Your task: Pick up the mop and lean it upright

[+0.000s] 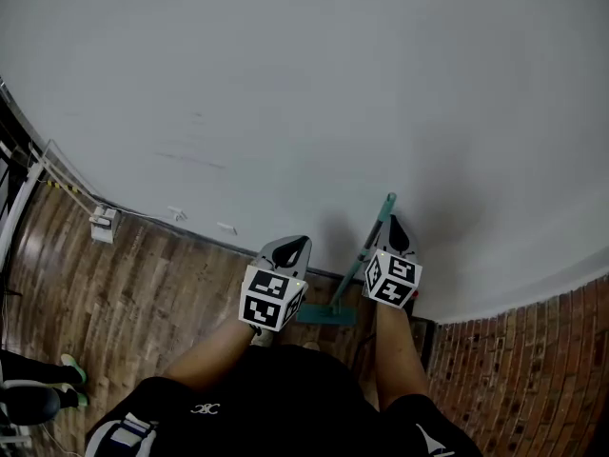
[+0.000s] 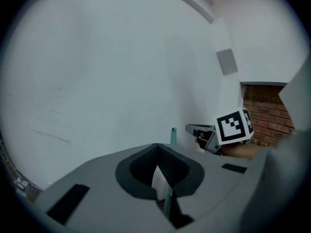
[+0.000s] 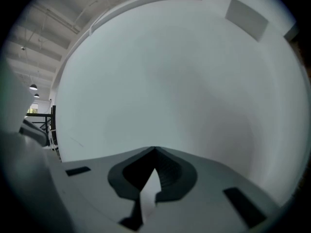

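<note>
Both grippers are closed and carry nothing. On the left gripper [image 1: 292, 247] the jaw tips meet. In the left gripper view the teal handle [image 2: 167, 202] of the mop [image 1: 352, 276] shows through the slot behind the tips, but it lies beyond the jaws, not between the pads. On the right gripper [image 1: 395, 225] the jaws are together as well, and its own view shows only bare wall ahead.

Reference landmark: the white wall [image 1: 304, 84], one item, which the person stands facing.

Wooden floor [image 1: 143, 293]: runs up to the foot of the wall. One brick surface [image 1: 533, 350] adjoins the wall at its right end.

Mop: one item. The mop head [image 1: 324, 315] sits on the floor at the foot of the wall, and the handle slants up with its top against the wall. By this reading the head is braced low so that the wall alone carries the handle, and the task looks complete.

Grippers: two, each with one marker cube [image 1: 271, 300]. Both point at the wall, one on each side of the handle, the right one just beside it. Neither appears to touch it. That placement suits hands kept near to catch a slip.

Small items: one white box [image 1: 103, 223] at the wall's foot, well left of the mop, and one grey panel [image 3: 247, 18] high on the wall.
</note>
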Motion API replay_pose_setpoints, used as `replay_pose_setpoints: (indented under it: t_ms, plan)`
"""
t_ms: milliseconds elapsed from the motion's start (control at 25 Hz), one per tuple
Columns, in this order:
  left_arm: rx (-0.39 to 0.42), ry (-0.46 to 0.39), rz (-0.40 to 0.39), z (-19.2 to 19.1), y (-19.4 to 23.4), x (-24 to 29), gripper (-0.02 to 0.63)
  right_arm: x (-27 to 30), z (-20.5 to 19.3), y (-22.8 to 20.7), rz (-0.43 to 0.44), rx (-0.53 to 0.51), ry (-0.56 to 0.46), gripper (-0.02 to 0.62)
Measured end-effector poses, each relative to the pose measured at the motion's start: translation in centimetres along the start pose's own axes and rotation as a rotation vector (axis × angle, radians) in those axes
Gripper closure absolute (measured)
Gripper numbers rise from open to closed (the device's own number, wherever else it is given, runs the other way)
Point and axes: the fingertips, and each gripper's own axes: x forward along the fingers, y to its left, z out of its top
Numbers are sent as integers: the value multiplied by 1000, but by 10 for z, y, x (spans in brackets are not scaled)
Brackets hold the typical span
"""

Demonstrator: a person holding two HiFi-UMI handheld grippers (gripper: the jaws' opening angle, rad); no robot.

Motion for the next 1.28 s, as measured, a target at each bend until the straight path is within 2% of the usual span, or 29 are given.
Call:
replay_pose_setpoints:
  t_ms: [240,440,720,1280]
  plan:
    - [-1,-1,-37,1,-8,7,612,-51,25,13,37,7,-58,583]
    - [8,-1,-74,3,-21,14,612,-85,13,14,16,54,-50,583]
    - [26,9,-123,1,-41,22,612,-99,4,7,-20,9,-18,583]
    - [51,3,-157,4,-62,26,612,-109,1,1,-15,32,-13,583]
